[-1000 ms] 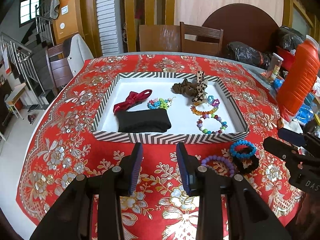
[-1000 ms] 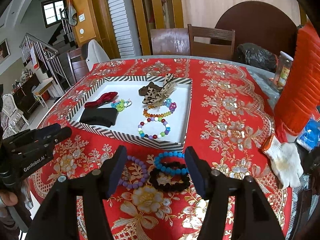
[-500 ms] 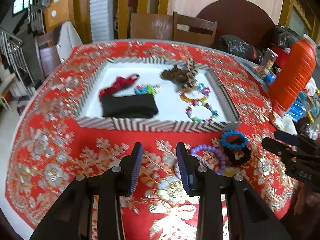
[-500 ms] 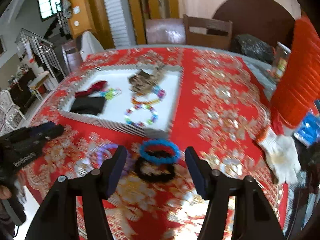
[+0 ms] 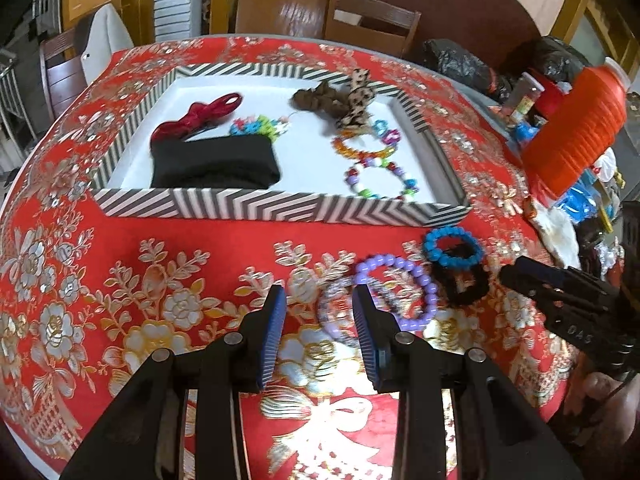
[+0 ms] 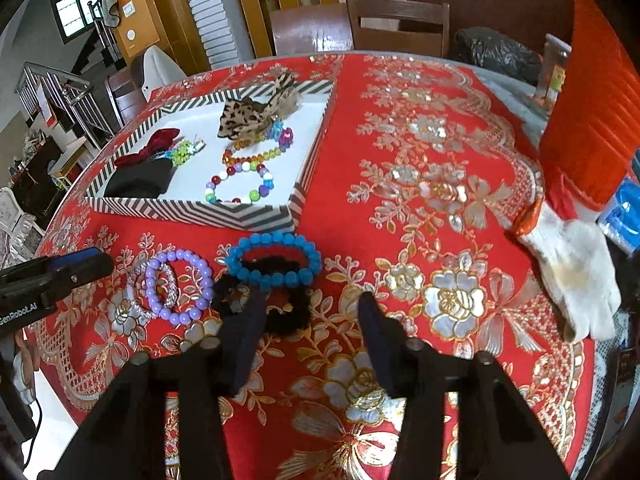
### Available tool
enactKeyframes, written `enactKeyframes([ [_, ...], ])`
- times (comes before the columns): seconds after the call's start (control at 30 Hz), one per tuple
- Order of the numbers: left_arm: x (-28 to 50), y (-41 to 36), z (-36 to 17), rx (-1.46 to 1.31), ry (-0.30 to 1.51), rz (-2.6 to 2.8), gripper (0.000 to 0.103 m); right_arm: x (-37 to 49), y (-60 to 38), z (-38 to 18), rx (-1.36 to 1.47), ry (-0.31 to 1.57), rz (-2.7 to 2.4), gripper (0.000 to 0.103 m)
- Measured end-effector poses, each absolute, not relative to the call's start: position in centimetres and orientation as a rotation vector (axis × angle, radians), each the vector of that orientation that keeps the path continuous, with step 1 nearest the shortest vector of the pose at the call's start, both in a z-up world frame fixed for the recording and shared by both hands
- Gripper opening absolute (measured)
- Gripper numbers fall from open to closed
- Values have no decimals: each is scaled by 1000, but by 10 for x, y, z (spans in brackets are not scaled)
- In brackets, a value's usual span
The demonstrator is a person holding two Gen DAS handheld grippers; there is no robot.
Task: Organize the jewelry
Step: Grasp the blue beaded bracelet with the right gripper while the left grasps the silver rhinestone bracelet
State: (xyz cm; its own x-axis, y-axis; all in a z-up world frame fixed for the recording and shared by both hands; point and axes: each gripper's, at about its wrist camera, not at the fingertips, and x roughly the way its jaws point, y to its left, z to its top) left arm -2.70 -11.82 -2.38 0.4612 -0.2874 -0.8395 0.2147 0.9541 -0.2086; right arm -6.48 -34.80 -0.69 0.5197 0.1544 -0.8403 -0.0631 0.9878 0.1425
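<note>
Your right gripper (image 6: 310, 312) has just been narrowing its jaws, yet they stand apart with nothing pinched; the black scrunchie (image 6: 276, 300) lies on the cloth just ahead of the left jaw, partly hidden by it, and the blue bead bracelet (image 6: 274, 258) rests overlapping the scrunchie's far edge. Your left gripper (image 5: 318, 306) holds its jaws spread and empty too, tilted down over the red flowered tablecloth (image 5: 120, 280) that covers the counter, with a silvery sparkly bracelet (image 5: 334, 312) showing in the gap between them, lying on the cloth. The purple bead bracelet (image 5: 400, 292) overlaps that silvery one, just to its right, and touches or nearly touches the scrunchie. Beyond these four loose pieces sits the striped tray (image 5: 280, 206), whose white floor already carries a folded black band (image 5: 216, 162), a red bow (image 5: 196, 116), a small multicoloured piece (image 5: 260, 126), a leopard-print scrunchie (image 5: 356, 102) and two bright bead bracelets (image 5: 380, 180). Out on your right a white glove (image 6: 572, 272) lies on the cloth beside a big orange ribbed container (image 6: 592, 120)
</note>
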Motion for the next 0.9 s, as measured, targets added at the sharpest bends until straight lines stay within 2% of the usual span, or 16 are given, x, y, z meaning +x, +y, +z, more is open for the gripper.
enactKeyframes([
  [0.07, -26, -115, -28, -71, 1058, -293, 47, -65, -347, -8, 98, 1018, 142, 38],
  [0.43, -19, -119, -42, -48, 1095, -290, 47, -33, -362, -15, 199, 1025, 124, 38],
  [0.83, -14, -139, -50, 72, 1115, -319, 47, -4, -350, -33, 85, 1052, 197, 38],
  [0.9, -13, -140, -50, 74, 1117, -314, 47, -4, -348, -34, 67, 1050, 196, 32],
])
